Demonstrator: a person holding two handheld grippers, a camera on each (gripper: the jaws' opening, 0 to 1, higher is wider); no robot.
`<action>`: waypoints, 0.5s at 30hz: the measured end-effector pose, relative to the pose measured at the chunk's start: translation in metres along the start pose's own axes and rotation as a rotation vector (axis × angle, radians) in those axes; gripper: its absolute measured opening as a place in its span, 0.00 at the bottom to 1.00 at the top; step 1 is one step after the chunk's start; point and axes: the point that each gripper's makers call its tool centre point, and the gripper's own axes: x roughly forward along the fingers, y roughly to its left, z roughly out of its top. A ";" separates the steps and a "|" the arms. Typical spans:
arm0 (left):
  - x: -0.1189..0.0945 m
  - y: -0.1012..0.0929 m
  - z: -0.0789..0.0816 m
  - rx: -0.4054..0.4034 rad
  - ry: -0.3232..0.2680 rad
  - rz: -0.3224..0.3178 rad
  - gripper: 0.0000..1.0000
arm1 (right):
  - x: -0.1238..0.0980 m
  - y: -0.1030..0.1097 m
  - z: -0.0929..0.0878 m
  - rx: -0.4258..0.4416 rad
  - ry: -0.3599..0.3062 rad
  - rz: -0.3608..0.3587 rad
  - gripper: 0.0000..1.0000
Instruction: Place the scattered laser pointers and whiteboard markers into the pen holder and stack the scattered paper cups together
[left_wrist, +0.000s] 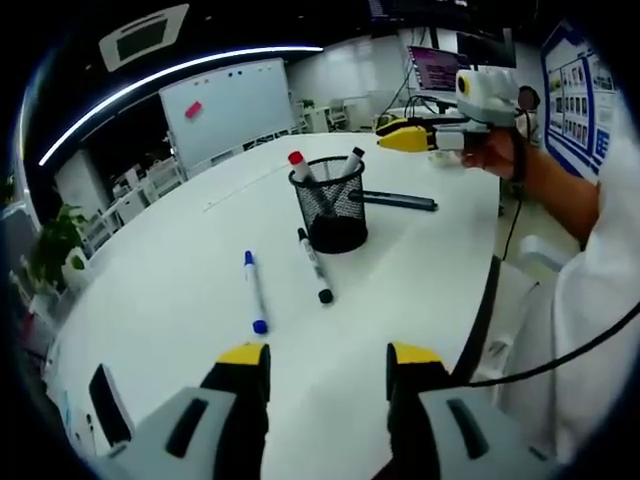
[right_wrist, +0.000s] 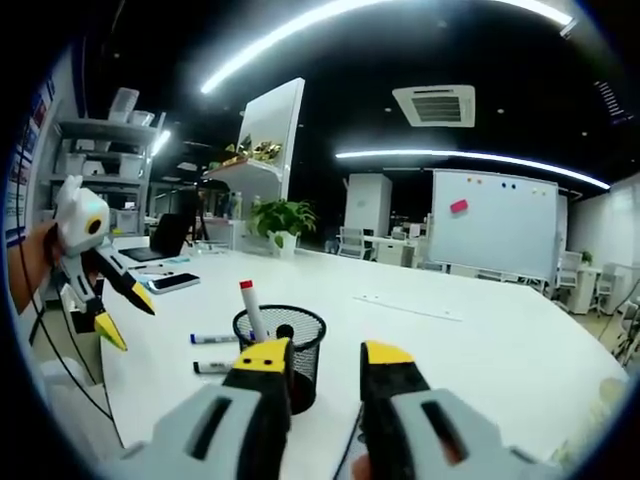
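While the left tool (left_wrist: 328, 362) hung over the smooth white counter (left_wrist: 170, 290) in the left gripper view, its yellow-tipped jaws stood wide apart with nothing between them. Just ahead of the jaws lay two slim cylindrical markers, a blue-capped marker (left_wrist: 255, 291) and a black-capped marker (left_wrist: 314, 265), close together and apart from each other. Beyond them stood the round black wire-mesh pen holder (left_wrist: 331, 206), with a red-capped marker (left_wrist: 299, 166) and a dark-capped one (left_wrist: 352, 161) upright inside. A long dark pen-shaped stick (left_wrist: 399, 201) lay past the holder. Farther off, the right tool (left_wrist: 408, 138) was held in a hand (left_wrist: 497, 152), its jaws nearly together, empty as far as could be told.

In the right gripper view, the right tool (right_wrist: 325, 368) showed parted jaws gripping nothing, the mesh holder (right_wrist: 281, 351) just ahead. Left of it the left tool (right_wrist: 127, 312) gaped open.
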 end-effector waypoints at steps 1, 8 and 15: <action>0.000 0.000 0.000 0.000 0.001 0.001 0.47 | -0.001 0.000 0.000 -0.002 0.001 0.000 0.27; 0.002 0.003 0.002 -0.004 -0.009 0.007 0.47 | -0.004 -0.006 -0.002 -0.006 0.006 -0.011 0.27; 0.004 0.004 0.001 -0.003 -0.007 0.013 0.46 | -0.007 -0.006 -0.006 -0.005 0.015 -0.013 0.27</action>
